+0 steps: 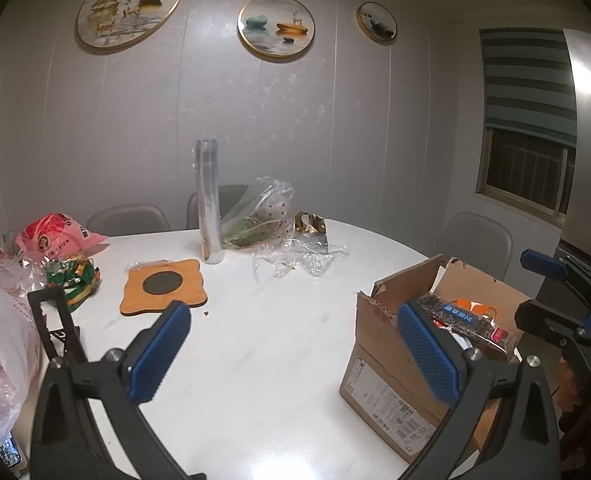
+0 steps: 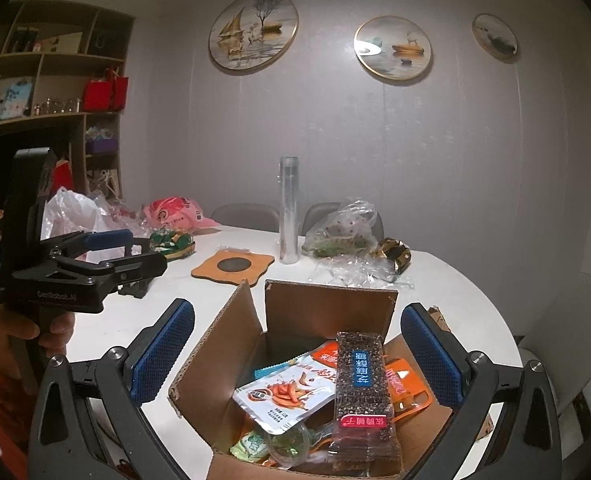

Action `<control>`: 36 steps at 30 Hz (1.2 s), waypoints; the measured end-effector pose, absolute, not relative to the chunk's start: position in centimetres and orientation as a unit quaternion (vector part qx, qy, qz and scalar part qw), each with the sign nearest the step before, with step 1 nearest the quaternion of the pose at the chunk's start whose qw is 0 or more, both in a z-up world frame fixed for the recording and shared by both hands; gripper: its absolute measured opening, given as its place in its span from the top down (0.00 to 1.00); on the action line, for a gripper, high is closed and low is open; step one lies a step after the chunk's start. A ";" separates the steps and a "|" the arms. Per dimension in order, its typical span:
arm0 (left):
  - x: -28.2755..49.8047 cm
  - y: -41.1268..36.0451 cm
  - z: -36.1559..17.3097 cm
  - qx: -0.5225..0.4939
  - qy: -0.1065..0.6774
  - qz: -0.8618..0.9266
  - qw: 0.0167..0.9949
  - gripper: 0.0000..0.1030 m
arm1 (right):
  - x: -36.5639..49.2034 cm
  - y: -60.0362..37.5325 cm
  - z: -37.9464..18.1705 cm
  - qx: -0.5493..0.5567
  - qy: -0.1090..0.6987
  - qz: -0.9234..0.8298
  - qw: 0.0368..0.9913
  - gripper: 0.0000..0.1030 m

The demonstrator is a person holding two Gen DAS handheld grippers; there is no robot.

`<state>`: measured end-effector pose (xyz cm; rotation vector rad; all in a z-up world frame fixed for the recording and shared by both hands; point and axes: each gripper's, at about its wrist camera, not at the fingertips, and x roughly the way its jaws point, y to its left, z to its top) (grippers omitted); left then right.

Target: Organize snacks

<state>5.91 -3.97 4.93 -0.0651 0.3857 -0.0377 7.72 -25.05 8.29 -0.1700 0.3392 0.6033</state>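
An open cardboard box (image 2: 327,304) stands on the white table's near right and holds several snack packets. A dark seeded bar (image 2: 361,384) lies on top, beside a chili-snack packet (image 2: 287,396) and an orange packet (image 2: 409,390). My right gripper (image 2: 297,354) hovers open over the box, its pads clear of the bar. My left gripper (image 1: 295,354) is open over bare table, left of the box (image 1: 379,384), with nothing between its fingers. A green packet (image 1: 71,280) and a pink bag (image 1: 51,236) lie at the table's far left. Each gripper also shows in the other's view.
A wooden coaster (image 1: 163,286) and a tall clear tube (image 1: 209,200) stand mid-table. Behind them are a plastic bag of greens (image 1: 255,220), a gold wrapper (image 1: 311,226) and crumpled film (image 1: 299,258). White plastic bags (image 1: 3,340) crowd the left edge. Chairs ring the table.
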 end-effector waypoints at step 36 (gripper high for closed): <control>6.1 -3.9 5.0 -0.031 0.193 -0.023 0.981 0.01 | 7.2 -25.0 8.2 -0.077 0.171 0.290 0.939 0.00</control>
